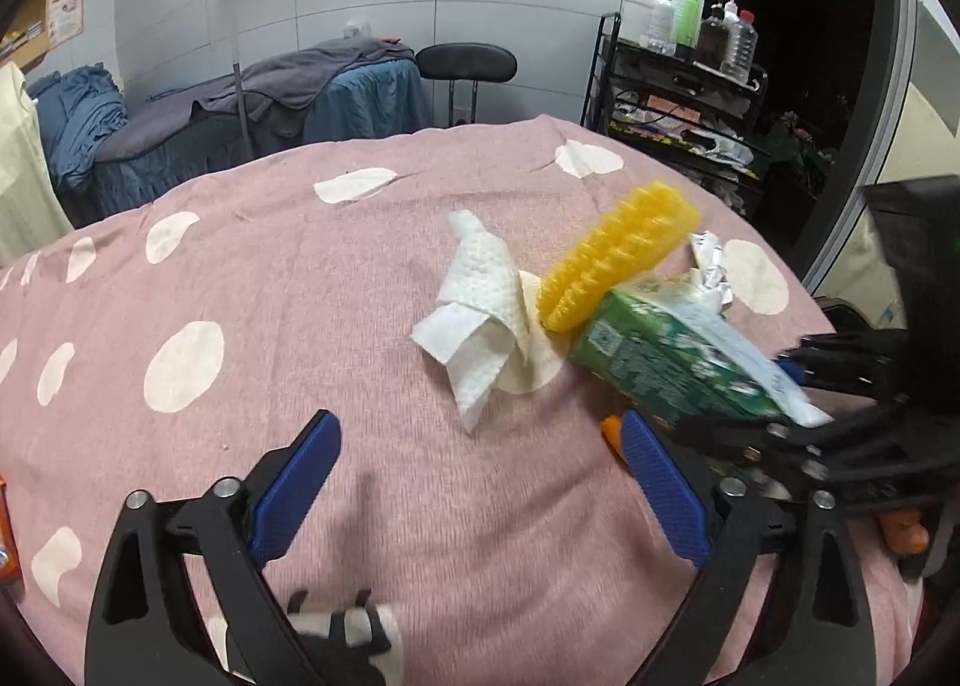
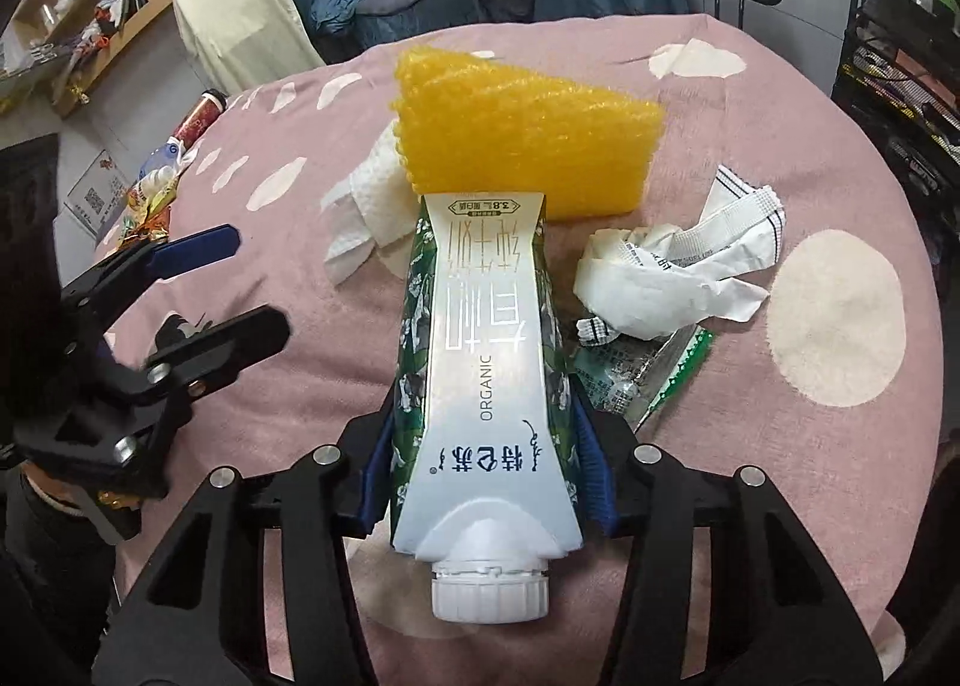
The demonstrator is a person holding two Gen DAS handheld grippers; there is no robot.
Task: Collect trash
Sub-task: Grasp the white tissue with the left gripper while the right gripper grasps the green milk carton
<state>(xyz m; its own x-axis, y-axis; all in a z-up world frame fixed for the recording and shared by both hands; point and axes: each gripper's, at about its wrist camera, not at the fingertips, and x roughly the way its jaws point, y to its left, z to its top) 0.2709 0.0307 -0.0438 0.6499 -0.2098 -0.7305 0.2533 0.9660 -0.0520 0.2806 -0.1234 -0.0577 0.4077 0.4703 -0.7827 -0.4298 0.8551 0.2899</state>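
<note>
A green and white milk carton (image 2: 480, 362) with a white cap lies on the pink spotted cloth (image 2: 750, 158), cap toward the camera. My right gripper (image 2: 489, 446) is shut on it, blue pads pressed into both of its sides. Beyond the carton are a yellow bubble-wrap piece (image 2: 510, 128), a white paper towel (image 2: 366, 206), a crumpled white wrapper (image 2: 672, 278) and a green foil wrapper (image 2: 642, 374). My left gripper (image 1: 477, 425) stands open over bare cloth, just short of the paper towel (image 1: 480, 314). The carton (image 1: 660, 362) and right gripper (image 1: 798, 392) lie to its right.
Snack packets and a can (image 2: 162, 182) lie at the table's left edge. Past the table are a black stool (image 1: 465, 62), a massage bed with blue and grey covers (image 1: 240, 110) and a black cart of bottles (image 1: 678, 68).
</note>
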